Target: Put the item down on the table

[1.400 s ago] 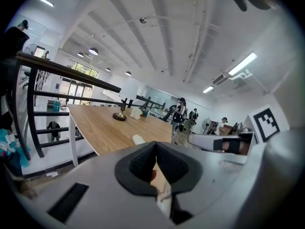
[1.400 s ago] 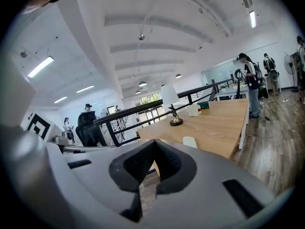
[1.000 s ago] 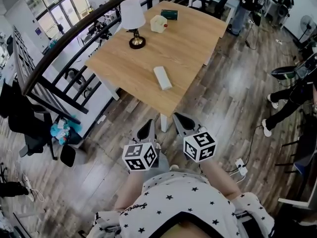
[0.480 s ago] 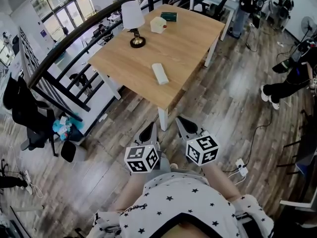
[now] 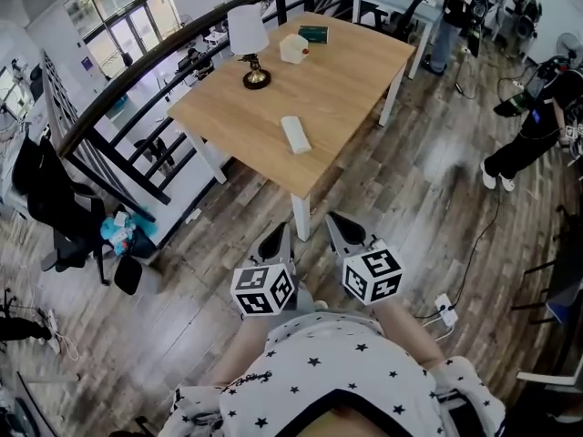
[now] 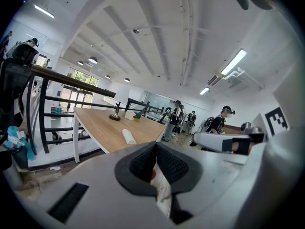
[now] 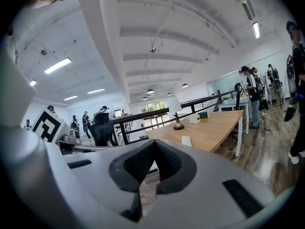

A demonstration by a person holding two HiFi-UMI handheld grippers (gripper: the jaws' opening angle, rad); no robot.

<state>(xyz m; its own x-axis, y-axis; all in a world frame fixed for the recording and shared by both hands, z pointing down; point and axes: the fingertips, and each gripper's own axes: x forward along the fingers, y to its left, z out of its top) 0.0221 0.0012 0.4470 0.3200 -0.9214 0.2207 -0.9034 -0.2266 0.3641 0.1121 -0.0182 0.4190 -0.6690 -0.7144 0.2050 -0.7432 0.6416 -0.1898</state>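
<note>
Pale, thin item (image 6: 163, 194) sits pinched edge-on in my left claw (image 6: 154, 147), well short of the desk (image 5: 351, 80); it looks light and floppy, so I grip its edge; right claw (image 7: 153, 144) closed, empty.

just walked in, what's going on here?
A person stands on the wood-plank floor short of the light wooden table, a gripper in each hand pointing at it. The right gripper is shut and empty. The left gripper has its jaws together too; a pale sliver shows in their gap, I can't tell what. A white rectangular block, a white-shaded lamp, a cream box and a dark green box sit on the table.
</note>
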